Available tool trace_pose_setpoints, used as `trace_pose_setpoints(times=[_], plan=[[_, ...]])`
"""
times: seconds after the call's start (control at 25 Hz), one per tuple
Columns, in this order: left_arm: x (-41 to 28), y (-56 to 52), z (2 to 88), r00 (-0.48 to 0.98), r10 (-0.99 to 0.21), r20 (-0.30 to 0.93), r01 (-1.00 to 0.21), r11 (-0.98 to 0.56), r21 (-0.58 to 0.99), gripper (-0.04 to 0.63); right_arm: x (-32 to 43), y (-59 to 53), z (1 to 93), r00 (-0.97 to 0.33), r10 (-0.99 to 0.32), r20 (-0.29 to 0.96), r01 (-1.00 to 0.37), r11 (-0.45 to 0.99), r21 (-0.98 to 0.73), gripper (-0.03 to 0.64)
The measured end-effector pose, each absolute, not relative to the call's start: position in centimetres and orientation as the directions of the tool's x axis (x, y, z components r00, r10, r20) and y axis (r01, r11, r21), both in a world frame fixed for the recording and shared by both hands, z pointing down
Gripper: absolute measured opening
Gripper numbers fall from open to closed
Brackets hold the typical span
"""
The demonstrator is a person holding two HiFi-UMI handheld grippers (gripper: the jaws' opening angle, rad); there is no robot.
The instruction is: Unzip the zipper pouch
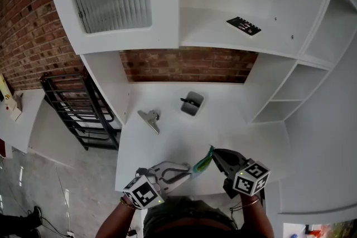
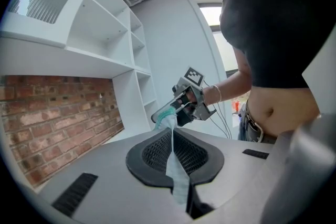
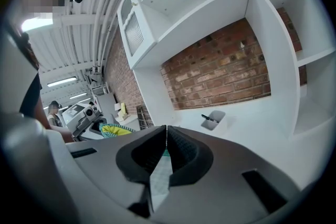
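Jaws of the left gripper (image 1: 187, 174) and right gripper (image 1: 215, 153) are both clamped on the zipper pouch (image 1: 202, 163) above the tabletop (image 1: 167, 145); unzipping seems only beginning, and it needs next a steady pull along the zipper.

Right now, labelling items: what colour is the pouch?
Green and teal pouch, best in head view.

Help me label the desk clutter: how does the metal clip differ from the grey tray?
The metal clip is silvery and wedge-shaped; the grey tray is a rounded box. The tray holds a black stick-like thing; the clip holds nothing. The clip lies left of the tray, nearer the front edge. Both rest on the white desk.
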State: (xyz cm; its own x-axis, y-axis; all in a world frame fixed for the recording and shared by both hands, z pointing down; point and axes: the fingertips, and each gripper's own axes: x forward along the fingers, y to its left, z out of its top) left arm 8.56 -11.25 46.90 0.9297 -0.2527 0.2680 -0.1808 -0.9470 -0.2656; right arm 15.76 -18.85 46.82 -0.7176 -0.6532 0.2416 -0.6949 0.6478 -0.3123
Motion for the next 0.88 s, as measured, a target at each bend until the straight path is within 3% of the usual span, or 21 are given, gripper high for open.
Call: trace_pose_setpoints(times=[0.88], plan=[[6.6,-11.5,46.3,0.936,-0.302,0.183,-0.274,-0.948,-0.163,0.011,18.4,-20.3,47.4,-0.662,-0.701,0.266,-0.749,0.609,-0.259,0.006]])
